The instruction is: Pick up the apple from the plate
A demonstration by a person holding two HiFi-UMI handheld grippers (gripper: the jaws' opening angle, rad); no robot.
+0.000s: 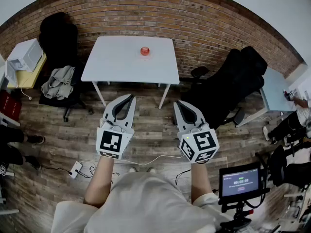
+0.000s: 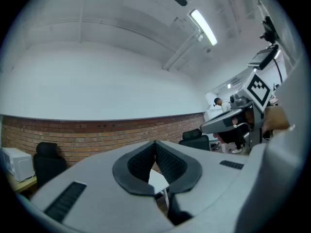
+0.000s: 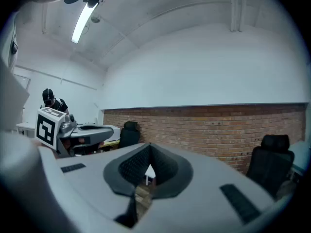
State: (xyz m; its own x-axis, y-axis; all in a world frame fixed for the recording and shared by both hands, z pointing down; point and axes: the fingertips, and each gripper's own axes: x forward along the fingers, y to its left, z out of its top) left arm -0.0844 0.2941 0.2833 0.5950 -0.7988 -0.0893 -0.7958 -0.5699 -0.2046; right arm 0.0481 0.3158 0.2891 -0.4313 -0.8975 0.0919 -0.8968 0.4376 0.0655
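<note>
Hovering level, left gripper (image 1: pixel 131 97) & right gripper (image 1: pixel 178 103) are both clenched on nothing, tips meeting. Apple (image 1: pixel 145 50) sits on the white table (image 1: pixel 114 59), prob. on a plate (image 1: pixel 145 55), well apart from both.

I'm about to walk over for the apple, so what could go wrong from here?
Both jaws are shut: the left hand-held gripper or right hand-held gripper would nudge the apple rather than grasp it unless opened first. A white cable lies on the floor between you and the table; it might catch a foot.
</note>
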